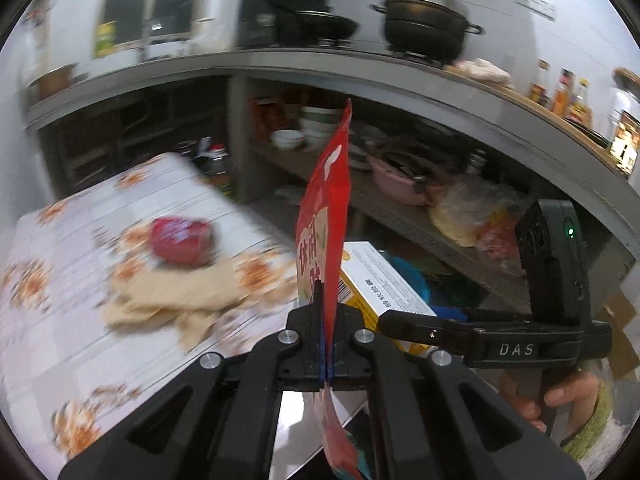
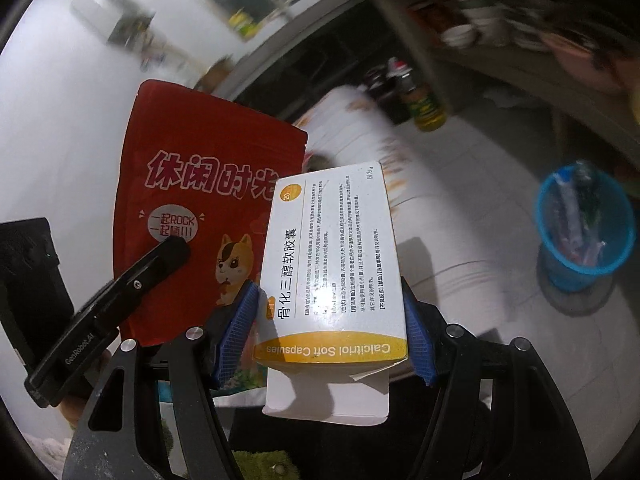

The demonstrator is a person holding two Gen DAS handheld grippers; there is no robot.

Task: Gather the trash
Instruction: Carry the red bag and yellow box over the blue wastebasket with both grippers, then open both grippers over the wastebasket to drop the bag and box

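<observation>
while the left tool (image 1: 325,344) pinches a red pouch (image 1: 326,200) edge-on, the right tool (image 2: 332,320) clamps a box (image 2: 332,252)

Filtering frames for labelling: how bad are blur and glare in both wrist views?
Left wrist: table and shelves smeared, red snack bag in the left gripper sharp. Right wrist: blue bin soft, medicine box readable, slight glare near its lower end.

Box (image 2: 332,264): "Calcitriol Soft Capsules". Red pouch (image 2: 200,200): "ROCK". Right tool (image 1: 516,349): "DAS".
</observation>
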